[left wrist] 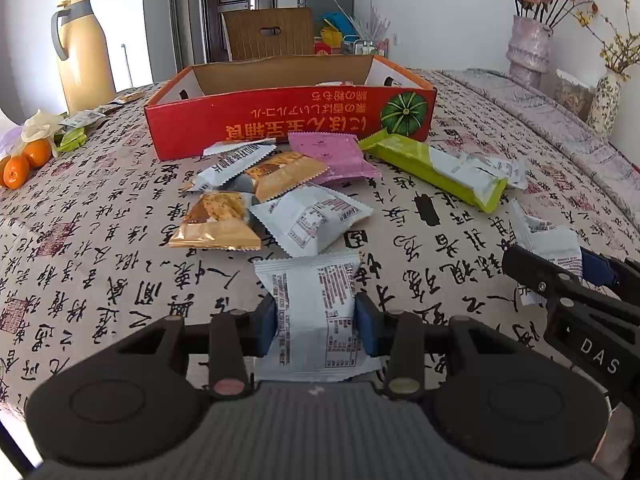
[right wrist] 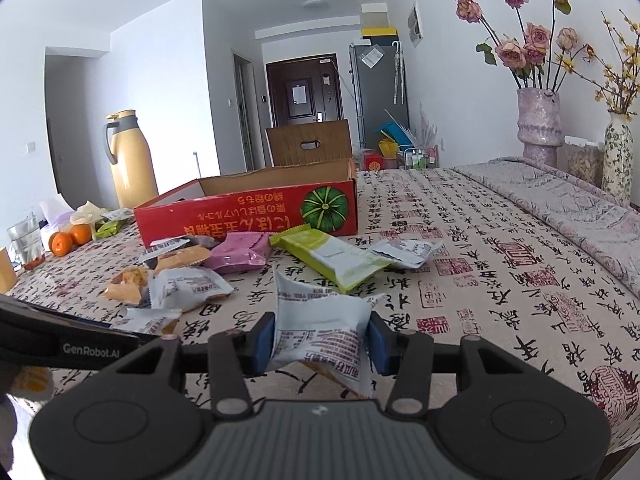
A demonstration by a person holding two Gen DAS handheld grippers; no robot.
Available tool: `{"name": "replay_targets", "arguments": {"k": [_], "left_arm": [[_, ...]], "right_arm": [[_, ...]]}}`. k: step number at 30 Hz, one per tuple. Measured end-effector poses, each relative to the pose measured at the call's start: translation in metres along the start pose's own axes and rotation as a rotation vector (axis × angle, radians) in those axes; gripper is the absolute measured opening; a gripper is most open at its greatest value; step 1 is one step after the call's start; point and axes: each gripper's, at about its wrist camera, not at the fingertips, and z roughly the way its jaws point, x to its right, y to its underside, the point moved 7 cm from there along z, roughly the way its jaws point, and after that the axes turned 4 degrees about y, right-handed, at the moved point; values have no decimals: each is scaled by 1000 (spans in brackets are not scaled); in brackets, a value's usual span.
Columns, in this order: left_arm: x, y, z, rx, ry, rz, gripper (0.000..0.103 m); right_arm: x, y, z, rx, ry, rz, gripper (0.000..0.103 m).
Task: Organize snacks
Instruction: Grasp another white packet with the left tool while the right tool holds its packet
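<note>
Clearly, box [left wrist: 280, 116]: open-topped at the far side of the table [left wrist: 100, 280], likely the target for the loose snacks heaped before it.
Left gripper [left wrist: 316, 326]: blue pads clamped on a white packet [left wrist: 316, 304] lying on the cloth.
Right gripper [right wrist: 320, 340]: clenched on a crumpled white packet [right wrist: 320, 320], apparently lifted clear, ready for the box.

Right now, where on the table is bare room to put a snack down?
Free: the cloth right of the green packet, toward the vases; also left of the orange packets. Crowded: the pile before the red box.
</note>
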Motion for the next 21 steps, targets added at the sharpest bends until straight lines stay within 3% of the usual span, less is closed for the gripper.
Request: {"name": "replay_targets", "arguments": {"k": [21], "left_arm": [[-15,-31,-33,136,55,-14,41]], "right_arm": [[-20,-27,-2,36,16,-45,47]]}}
